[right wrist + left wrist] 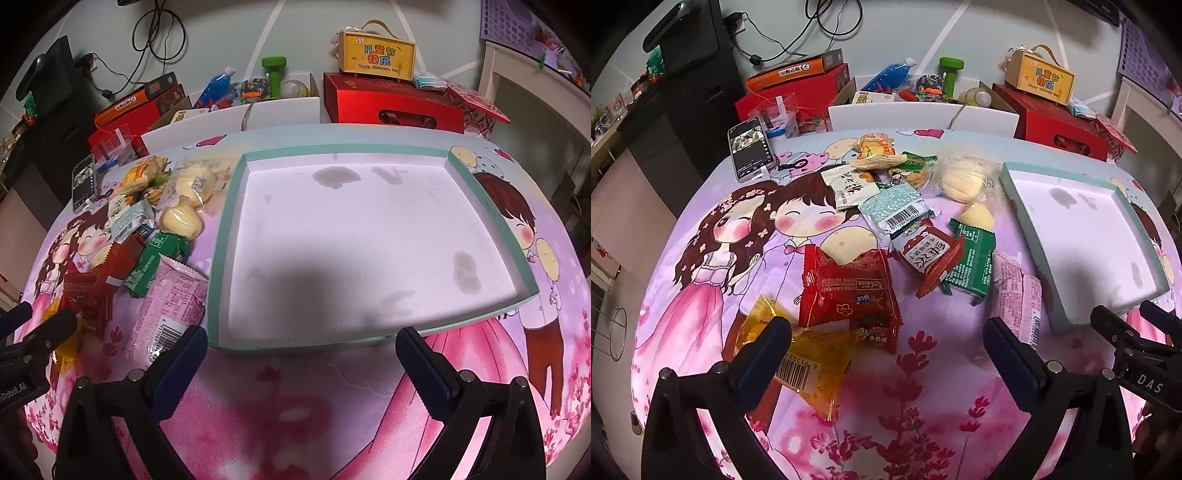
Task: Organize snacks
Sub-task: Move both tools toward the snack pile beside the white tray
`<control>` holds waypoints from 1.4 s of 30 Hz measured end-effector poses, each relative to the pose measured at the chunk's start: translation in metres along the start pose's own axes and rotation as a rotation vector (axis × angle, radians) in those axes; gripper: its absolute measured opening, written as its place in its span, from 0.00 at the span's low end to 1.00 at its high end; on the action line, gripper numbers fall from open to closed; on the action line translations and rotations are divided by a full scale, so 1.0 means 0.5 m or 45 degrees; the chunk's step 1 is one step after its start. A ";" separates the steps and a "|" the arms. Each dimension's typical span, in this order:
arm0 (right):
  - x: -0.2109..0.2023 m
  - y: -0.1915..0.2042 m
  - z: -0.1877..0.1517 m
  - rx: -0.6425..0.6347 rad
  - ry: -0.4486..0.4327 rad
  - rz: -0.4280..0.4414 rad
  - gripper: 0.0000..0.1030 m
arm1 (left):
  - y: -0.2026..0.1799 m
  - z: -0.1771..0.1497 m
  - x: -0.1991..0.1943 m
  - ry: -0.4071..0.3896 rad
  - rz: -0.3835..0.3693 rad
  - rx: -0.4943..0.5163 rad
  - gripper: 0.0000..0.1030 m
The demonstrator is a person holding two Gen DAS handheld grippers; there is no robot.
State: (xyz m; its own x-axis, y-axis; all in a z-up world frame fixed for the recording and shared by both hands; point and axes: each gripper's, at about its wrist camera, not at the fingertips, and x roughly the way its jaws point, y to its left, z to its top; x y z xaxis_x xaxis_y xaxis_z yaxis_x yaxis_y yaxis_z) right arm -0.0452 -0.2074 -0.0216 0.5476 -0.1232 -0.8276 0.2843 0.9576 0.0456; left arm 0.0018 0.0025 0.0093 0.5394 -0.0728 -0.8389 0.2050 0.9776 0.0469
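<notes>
A heap of wrapped snacks lies on the cartoon tablecloth: a red packet (846,291), a yellow packet (809,365), a green packet (971,264), a pink packet (1021,299) and clear-wrapped buns (964,177). To their right sits a shallow teal-rimmed box (221,236) with a bare white floor. My left gripper (886,339) hovers open over the near snacks, its left finger above the yellow packet. My right gripper (301,350) hangs open at the box's near edge, holding nothing. The pink packet (170,299) lies just left of it.
A phone (750,147) lies at the table's far left. Behind the table stand red gift boxes (391,99), a yellow carton with a handle (376,55), a green dumbbell (950,74) and bottles. Dark furniture stands at the left.
</notes>
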 end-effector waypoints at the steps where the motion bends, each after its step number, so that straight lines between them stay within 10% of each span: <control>1: 0.000 0.000 0.000 0.001 0.000 0.002 1.00 | 0.001 0.000 0.000 0.000 0.000 0.000 1.00; 42: -0.005 -0.039 0.009 0.102 0.000 0.045 1.00 | 0.019 0.002 0.020 0.045 0.010 -0.085 1.00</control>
State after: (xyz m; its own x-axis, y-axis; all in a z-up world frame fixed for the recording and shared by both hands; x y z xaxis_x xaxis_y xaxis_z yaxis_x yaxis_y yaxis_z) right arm -0.0484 -0.2271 -0.0180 0.5585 -0.0899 -0.8246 0.3272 0.9374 0.1194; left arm 0.0100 0.0110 0.0017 0.5115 -0.0594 -0.8572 0.1454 0.9892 0.0182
